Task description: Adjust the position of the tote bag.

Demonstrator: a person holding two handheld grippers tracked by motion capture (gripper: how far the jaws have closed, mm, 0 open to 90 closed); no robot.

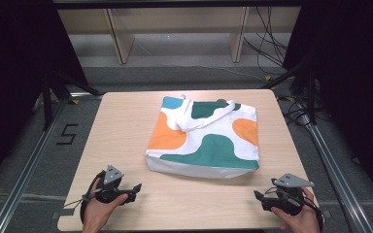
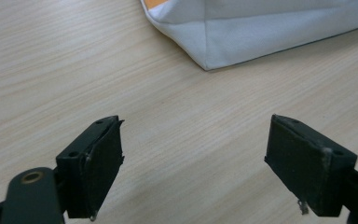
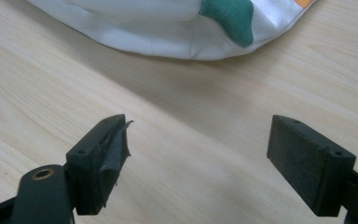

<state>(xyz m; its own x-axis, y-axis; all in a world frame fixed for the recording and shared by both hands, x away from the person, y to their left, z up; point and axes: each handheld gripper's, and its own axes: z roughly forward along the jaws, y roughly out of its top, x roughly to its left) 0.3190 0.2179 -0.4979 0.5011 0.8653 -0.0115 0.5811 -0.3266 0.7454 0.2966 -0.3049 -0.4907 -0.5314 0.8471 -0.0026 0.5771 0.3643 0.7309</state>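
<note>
A white tote bag [image 1: 205,137] with orange, green and blue blobs lies flat in the middle of the wooden table [image 1: 121,126], its handles folded over its top. My left gripper [image 1: 135,189] rests near the front left edge, open, jaws pointing right toward the bag's near left corner [image 2: 207,56]. At the front right my right gripper [image 1: 258,197] is open too, its jaws pointing left. The bag's near edge [image 3: 168,39] lies a short way beyond its empty jaws [image 3: 196,154]. Bare wood shows between the left gripper's jaws [image 2: 193,158].
The table stands on a grey floor with metal rails [image 1: 24,184] either side. Beyond the far edge are wooden shelf legs [image 1: 119,41] and loose cables [image 1: 267,43]. Open tabletop lies left and in front of the bag.
</note>
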